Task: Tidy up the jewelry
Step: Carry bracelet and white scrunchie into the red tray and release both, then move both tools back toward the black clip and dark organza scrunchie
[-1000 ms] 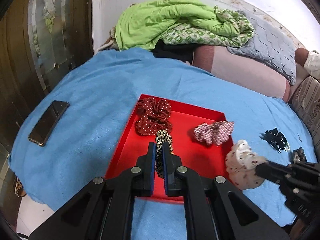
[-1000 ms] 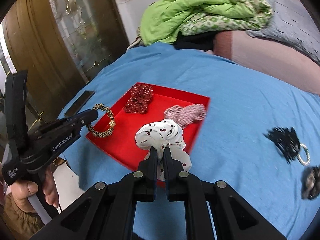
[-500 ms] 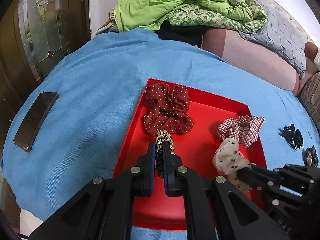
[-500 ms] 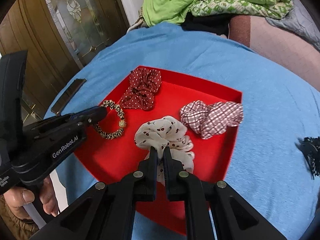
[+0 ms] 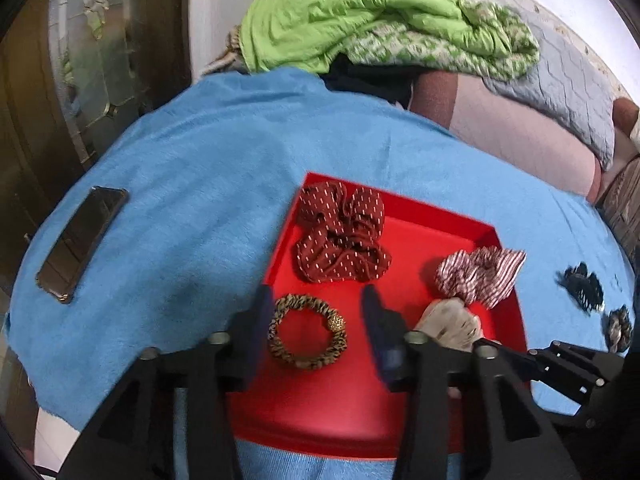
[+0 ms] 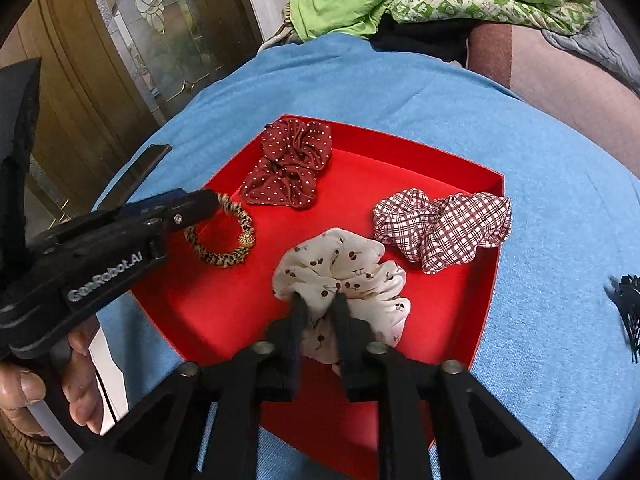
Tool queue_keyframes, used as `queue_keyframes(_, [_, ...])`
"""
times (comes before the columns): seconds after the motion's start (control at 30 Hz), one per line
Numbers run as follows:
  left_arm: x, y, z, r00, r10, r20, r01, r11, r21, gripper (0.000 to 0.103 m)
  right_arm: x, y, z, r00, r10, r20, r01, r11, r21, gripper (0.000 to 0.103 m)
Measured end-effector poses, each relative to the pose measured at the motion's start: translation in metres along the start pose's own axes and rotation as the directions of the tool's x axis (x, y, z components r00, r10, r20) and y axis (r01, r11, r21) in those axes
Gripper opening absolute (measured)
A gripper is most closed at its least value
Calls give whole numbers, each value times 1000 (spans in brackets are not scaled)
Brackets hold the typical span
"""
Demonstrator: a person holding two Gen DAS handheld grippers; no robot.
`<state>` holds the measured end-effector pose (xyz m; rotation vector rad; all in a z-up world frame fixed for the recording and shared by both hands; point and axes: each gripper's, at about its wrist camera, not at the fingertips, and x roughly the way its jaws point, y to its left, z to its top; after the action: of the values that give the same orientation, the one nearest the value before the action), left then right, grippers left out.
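Note:
A red tray (image 5: 432,236) (image 6: 400,160) lies on a blue cloth. In it are a dark red dotted scrunchie (image 5: 340,240) (image 6: 290,168), a checked scrunchie (image 5: 480,276) (image 6: 440,228), a leopard-print hair tie (image 5: 308,332) (image 6: 222,234) and a white cherry-print scrunchie (image 5: 452,324) (image 6: 344,276). My left gripper (image 5: 316,304) is open, its fingers either side of the leopard tie, which lies flat. My right gripper (image 6: 318,306) has its jaws slightly apart around the white scrunchie, which rests on the tray.
A black hair claw (image 5: 582,286) (image 6: 628,304) and a small dark clip (image 5: 618,326) lie on the blue cloth (image 5: 192,200) right of the tray. A phone (image 5: 82,240) lies at the left. Green bedding (image 5: 360,20) and pillows are behind.
Both grippers came down into the tray. The left one opened and let the leopard tie fall flat. The right jaws parted on the white scrunchie, now resting on the tray.

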<state>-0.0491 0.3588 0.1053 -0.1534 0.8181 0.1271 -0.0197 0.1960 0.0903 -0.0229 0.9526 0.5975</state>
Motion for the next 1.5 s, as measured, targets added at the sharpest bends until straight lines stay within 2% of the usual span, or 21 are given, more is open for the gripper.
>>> queue_keyframes(0.07, [-13,1,4,1000,2,22,-1,1000,-16,52,-4,1,0,1000,-1,13,1,1000,-1,39])
queue_keyframes(0.3, [-54,2,11,996,27,80,-25,999,-27,55,-30,5,-2,998,17,60,-16,1000,-11,41])
queue_keyframes(0.43, [-75,-5,8,994,49,103,-46,999,-26,57,-50,4,-7,996,23,88,-22,1000,-11,48])
queue_keyframes(0.77, [-105,-46,-5,990,52,132,-55,998,20,58,-91,-14,-30,991,-3,133,0,1000,26,53])
queue_keyframes(1.2, [-109,-130,-26,995,-45,94,32,991,130,59,-149,-96,-94,982,-134,136,114,983,147,54])
queue_keyframes(1.5, [-88,-198,-37,991,-131,21,123,969,216,59,-196,-187,-147,959,-255,121,202,920,334,54])
